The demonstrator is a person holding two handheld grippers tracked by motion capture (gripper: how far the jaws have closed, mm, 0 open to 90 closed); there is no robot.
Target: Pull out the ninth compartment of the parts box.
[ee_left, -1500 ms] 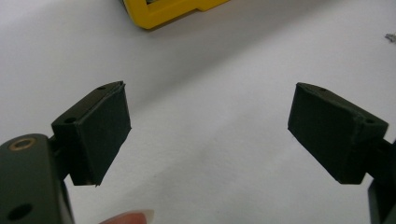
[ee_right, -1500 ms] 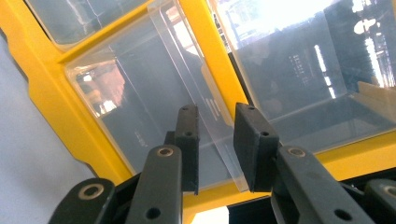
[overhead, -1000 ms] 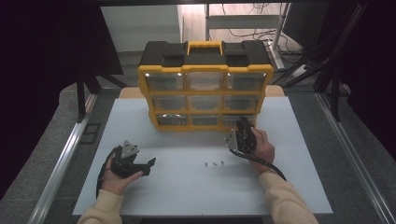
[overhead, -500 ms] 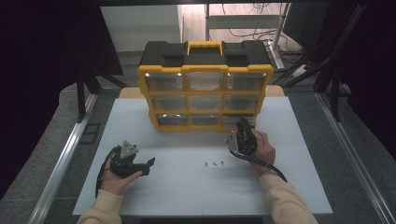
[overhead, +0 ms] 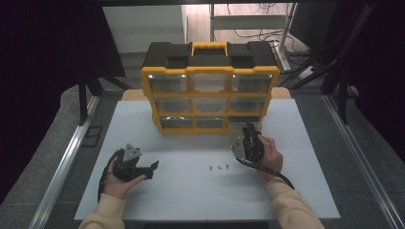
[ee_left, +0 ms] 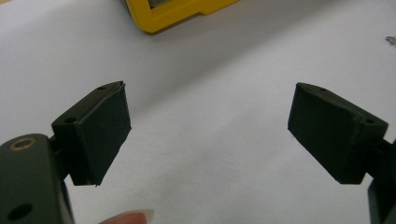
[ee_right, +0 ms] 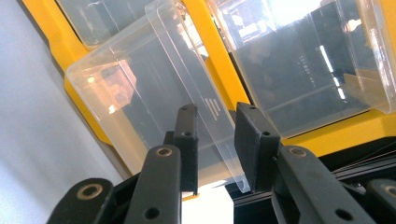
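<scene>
Fingers of the right gripper point(ee_right: 215, 140) are pinching the clear drawer's point(ee_right: 154, 98) front wall; pulling straight out (no twisting) seems wisest, left gripper point(ee_left: 208, 126) spread idle.

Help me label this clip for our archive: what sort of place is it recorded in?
Probably a lab or workshop recording station. A white table holds a yellow parts organizer with clear drawers, dark curtains hang on both sides, and cables lie on the floor behind.

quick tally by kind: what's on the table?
Yellow-and-black organizer cabinet: 1
Clear drawers in it: 9
Small screws on the white table: 3
Handheld grippers, left gripper and right gripper: 2
Total: 15
</scene>
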